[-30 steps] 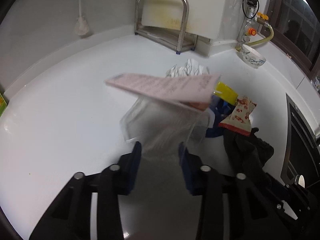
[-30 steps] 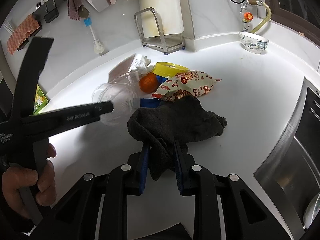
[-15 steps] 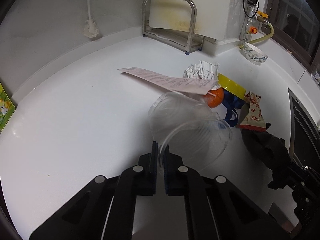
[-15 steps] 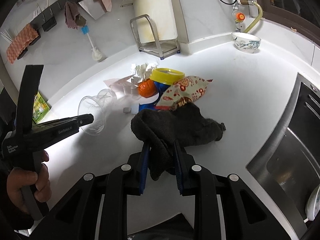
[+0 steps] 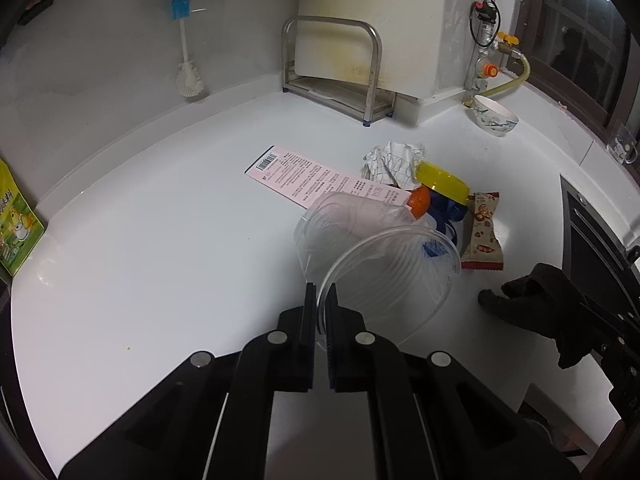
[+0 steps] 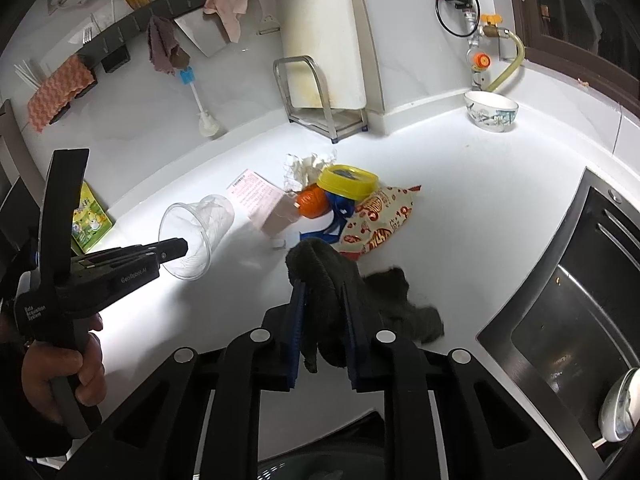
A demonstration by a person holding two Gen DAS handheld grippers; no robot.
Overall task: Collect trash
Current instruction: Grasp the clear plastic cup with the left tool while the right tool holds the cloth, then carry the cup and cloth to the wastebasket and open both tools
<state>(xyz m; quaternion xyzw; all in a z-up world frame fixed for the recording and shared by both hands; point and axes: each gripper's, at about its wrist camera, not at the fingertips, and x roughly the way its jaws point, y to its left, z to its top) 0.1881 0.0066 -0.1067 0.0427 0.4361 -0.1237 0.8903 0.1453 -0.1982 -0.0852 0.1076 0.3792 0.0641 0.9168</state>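
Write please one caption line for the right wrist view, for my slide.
Right gripper closing on a dark cloth while the left gripper pinches a clear plastic cup beside the trash pile.

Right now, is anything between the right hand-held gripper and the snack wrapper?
Yes. The right hand-held gripper is closing on a dark cloth, which hangs directly in front of the snack wrapper and overlaps its near edge.

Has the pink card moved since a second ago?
Yes. The pink card was tilted up on the clear cup; now it lies flat on the counter, nearer the steel rack.
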